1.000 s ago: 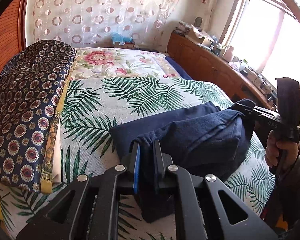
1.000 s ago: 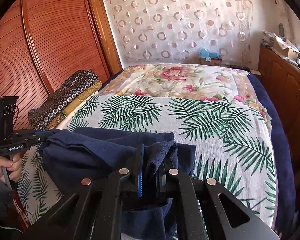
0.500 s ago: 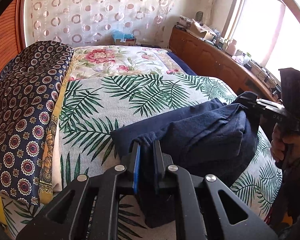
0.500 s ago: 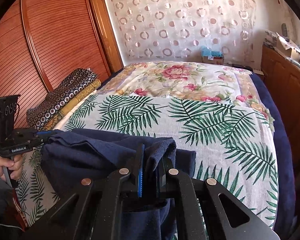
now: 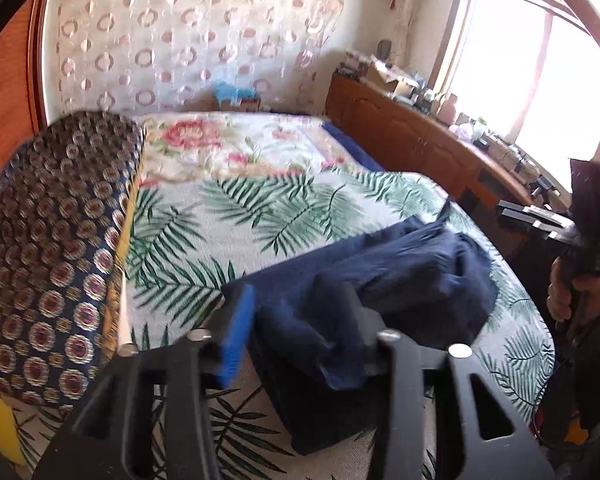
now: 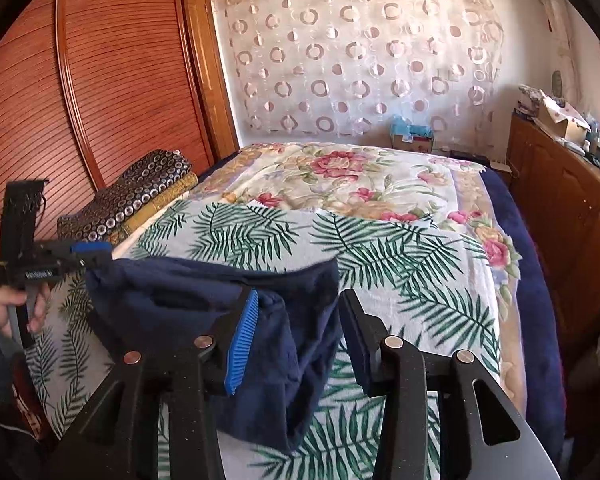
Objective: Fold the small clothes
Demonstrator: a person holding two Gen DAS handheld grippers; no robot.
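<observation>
I'm letting go: both my left fingers (image 5: 296, 332) and right fingers (image 6: 296, 340) have just been opening, cloth lying loose between them. The dark navy fleece garment (image 6: 204, 300) is settling doubled at the palm-print bed's (image 6: 400, 264) near edge; one fold looks done, smoothing and further folds remaining.

A bed (image 6: 440, 264) carries a palm-leaf cover (image 6: 260, 232) in front and a flowered blanket (image 6: 340, 172) behind. A folded, circle-patterned quilt (image 5: 52, 240) lies along its edge by the wooden wardrobe (image 6: 100, 80). A sheer curtain (image 6: 360, 52) hangs on the far wall; a cluttered sideboard (image 5: 412, 128) stands beneath the window (image 5: 540, 72).
</observation>
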